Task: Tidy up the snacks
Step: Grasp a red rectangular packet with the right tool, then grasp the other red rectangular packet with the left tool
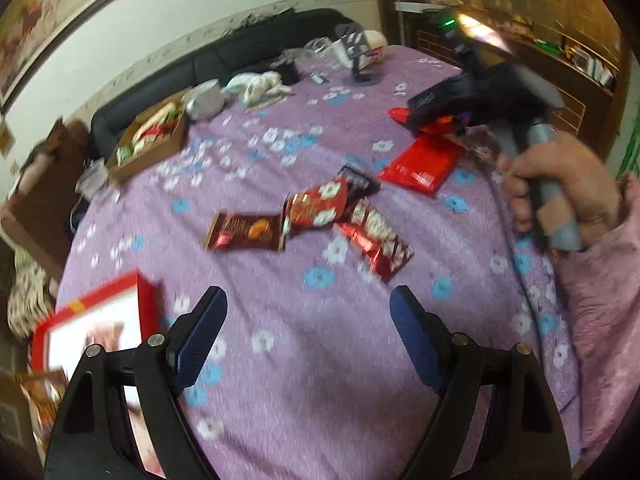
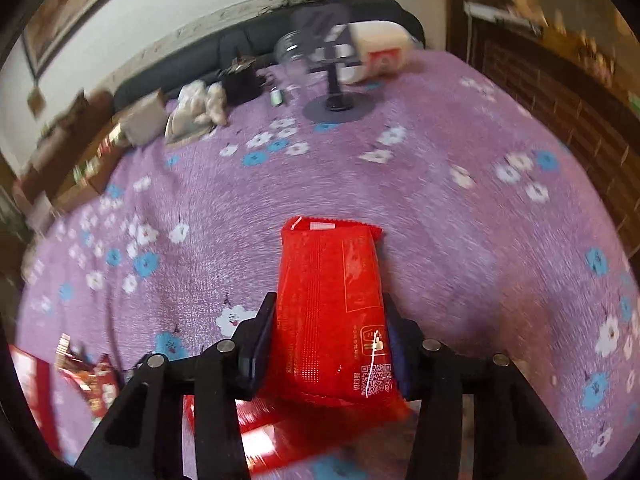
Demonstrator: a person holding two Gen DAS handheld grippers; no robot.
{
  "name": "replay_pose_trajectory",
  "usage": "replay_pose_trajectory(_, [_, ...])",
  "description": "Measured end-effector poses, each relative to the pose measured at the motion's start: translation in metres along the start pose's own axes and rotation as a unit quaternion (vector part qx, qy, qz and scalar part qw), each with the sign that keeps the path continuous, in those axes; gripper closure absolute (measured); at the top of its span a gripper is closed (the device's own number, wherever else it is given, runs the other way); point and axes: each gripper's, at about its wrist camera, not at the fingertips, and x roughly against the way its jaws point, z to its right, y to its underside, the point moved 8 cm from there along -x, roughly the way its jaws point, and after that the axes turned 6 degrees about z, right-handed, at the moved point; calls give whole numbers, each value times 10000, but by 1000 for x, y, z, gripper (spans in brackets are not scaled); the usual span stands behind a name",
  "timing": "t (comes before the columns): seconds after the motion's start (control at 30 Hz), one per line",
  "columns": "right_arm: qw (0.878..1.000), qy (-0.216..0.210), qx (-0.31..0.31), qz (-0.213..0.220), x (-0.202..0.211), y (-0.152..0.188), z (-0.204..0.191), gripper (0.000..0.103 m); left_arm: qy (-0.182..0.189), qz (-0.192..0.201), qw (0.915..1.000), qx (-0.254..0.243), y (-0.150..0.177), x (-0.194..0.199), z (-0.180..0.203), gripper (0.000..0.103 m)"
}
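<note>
My right gripper (image 2: pixel 329 312) is shut on a red snack packet (image 2: pixel 332 300) and holds it above the purple flowered cloth (image 2: pixel 440 208). In the left wrist view the right gripper (image 1: pixel 436 114) shows at the far right with that packet (image 1: pixel 400 114). Below it lies another red packet (image 1: pixel 420 162). Several snack packets lie mid-table: a brown one (image 1: pixel 244 232), a red flowered one (image 1: pixel 314 208), a dark one (image 1: pixel 358 182) and a red-and-white one (image 1: pixel 376 246). My left gripper (image 1: pixel 308 312) is open and empty above the cloth, nearer than these.
A red-rimmed box (image 1: pixel 94 328) sits at the near left edge. A cardboard box (image 1: pixel 150 140) with snacks, a metal pot (image 1: pixel 204 98), crumpled cloth (image 1: pixel 258 82), a jar (image 2: pixel 292 50) and a phone stand (image 2: pixel 336 80) stand along the far side. A dark sofa runs behind.
</note>
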Motion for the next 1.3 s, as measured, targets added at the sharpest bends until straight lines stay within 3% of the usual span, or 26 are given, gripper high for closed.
replay_pose_trajectory(0.1, [9915,-819,-1001,116,20,-8,31,54,135,155,9995,-257,-22,-8,13,19])
replay_pose_trajectory(0.2, [9728,-1414,-1808,300,34,-14,62,57,305,344,9971,-612,-53,-24,33,19])
replay_pose_trajectory(0.23, [9660,-1580,-2022,316,36,-15,70,68,394,358,9962,-688,-60,-29,39,19])
replay_pose_trajectory(0.27, [9588,-1724,-2234,337,36,-17,77,87,503,355,9948,-811,-66,-37,48,19])
replay_pose_trajectory(0.33, [9408,-2104,-2632,368,36,-17,86,87,576,333,9916,-1109,-77,-53,64,19])
replay_pose_trajectory(0.37, [9383,-2157,-2677,379,36,-18,89,87,617,271,9897,-1263,-79,-63,71,19])
replay_pose_trajectory(0.47, [9550,-1719,-2399,288,32,-17,89,84,463,35,9844,-1697,-81,-91,84,19])
replay_pose_trajectory(0.53, [9556,-1790,-2334,142,30,-16,87,84,640,27,9811,-1825,-84,-98,92,19])
replay_pose_trajectory(0.63, [9702,-1350,-2008,108,36,-18,90,80,802,-13,9725,-2186,-87,-104,103,19])
replay_pose_trajectory(0.7, [9788,-1121,-1714,29,38,-16,90,62,759,1,9646,-2526,-87,-109,110,19])
replay_pose_trajectory(0.77, [9824,-1127,-1486,-131,38,-12,86,48,1039,-33,9557,-2754,-86,-109,120,19])
replay_pose_trajectory(0.9, [9923,-751,-902,-409,32,0,78,43,1141,-115,9414,-3172,-83,-119,129,18])
replay_pose_trajectory(1.07, [9955,-445,-516,-657,20,12,68,42,1589,-244,9452,-2843,-90,-130,128,17])
replay_pose_trajectory(1.2, [9937,-550,-759,-620,21,9,72,38,1910,-455,9563,-2167,-93,-141,124,17])
replay_pose_trajectory(1.27, [9924,-594,-899,-602,21,8,76,38,2107,-532,9592,-1812,-92,-142,123,28])
replay_pose_trajectory(1.3, [9920,-598,-939,-595,20,6,77,37,2288,-547,9572,-1683,-90,-140,126,49])
